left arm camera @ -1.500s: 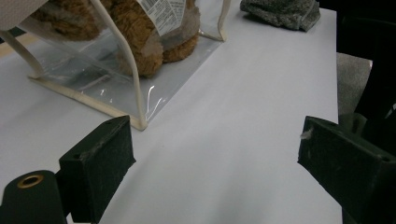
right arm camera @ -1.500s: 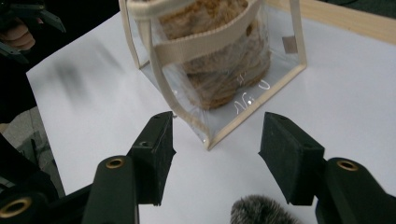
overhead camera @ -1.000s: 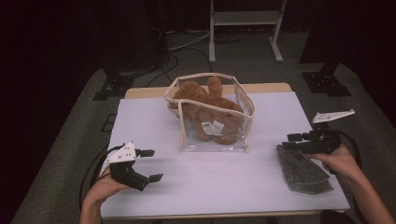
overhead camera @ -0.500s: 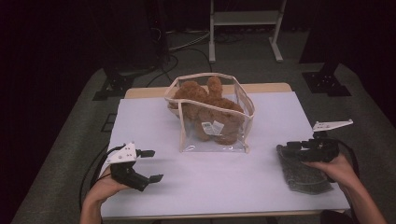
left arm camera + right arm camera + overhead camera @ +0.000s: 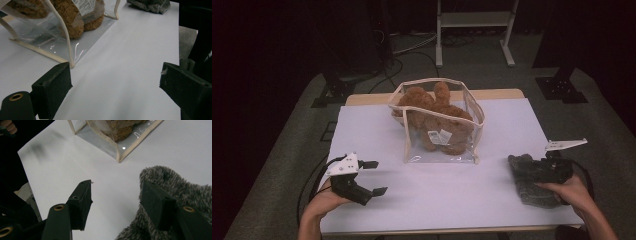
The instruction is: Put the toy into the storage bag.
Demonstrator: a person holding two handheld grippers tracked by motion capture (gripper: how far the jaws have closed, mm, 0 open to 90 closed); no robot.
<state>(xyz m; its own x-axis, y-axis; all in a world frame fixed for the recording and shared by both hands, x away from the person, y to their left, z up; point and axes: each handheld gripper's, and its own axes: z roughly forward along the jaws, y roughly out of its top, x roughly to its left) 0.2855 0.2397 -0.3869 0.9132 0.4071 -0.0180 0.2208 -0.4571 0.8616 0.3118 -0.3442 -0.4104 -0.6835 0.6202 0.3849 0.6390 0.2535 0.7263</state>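
Pouch [image 5: 439,131] with brown plush [image 5: 435,115] mid-table | grey plush [image 5: 532,186] right, apart

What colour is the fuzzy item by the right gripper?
Grey fuzzy item, clearest in the right gripper view.

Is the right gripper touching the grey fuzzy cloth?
Cannot tell. In the right gripper view, one jaw of the right gripper overlaps the grey fuzzy cloth; no contact shows plainly.
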